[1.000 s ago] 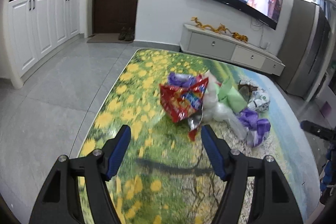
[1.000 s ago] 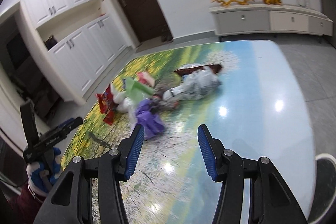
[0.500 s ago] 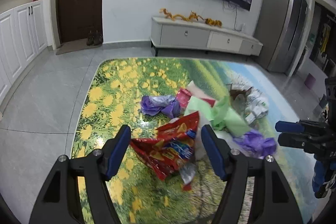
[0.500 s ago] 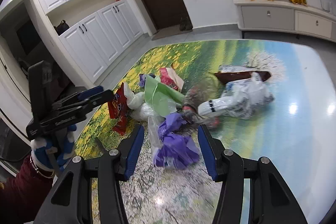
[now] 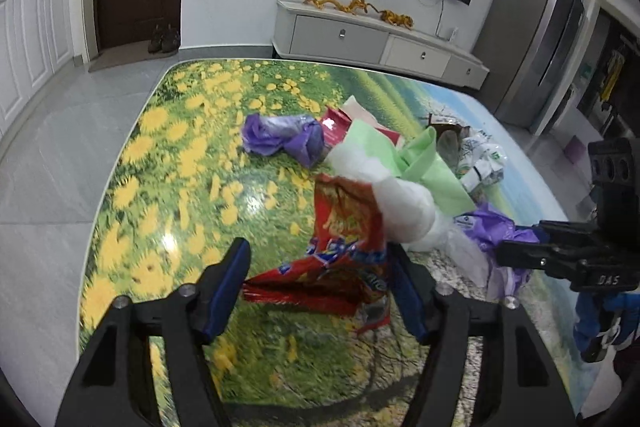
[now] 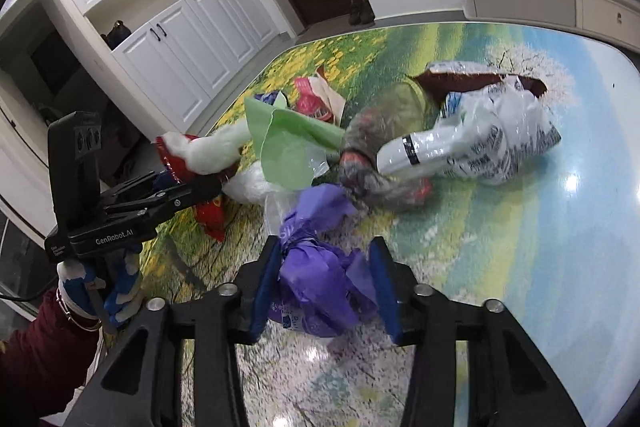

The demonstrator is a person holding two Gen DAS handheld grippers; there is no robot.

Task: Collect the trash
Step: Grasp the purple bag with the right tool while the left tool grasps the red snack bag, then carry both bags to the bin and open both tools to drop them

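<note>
Trash pile (image 5: 384,179) heaped mid-table (image 5: 192,155) on flower-print top. Red snack bag (image 5: 344,251) torn open, crinkled, contents not discernible; lies between fingers of left gripper (image 5: 320,287), jaws spread wide, not clamped. Purple plastic bag (image 6: 320,279) bunched between fingers of right gripper (image 6: 326,285), jaws apart, pads close beside bag, contact unclear. Green bag (image 6: 288,147), white printed bag (image 6: 488,143), second purple bag (image 5: 284,139) nearby in heap.
</note>
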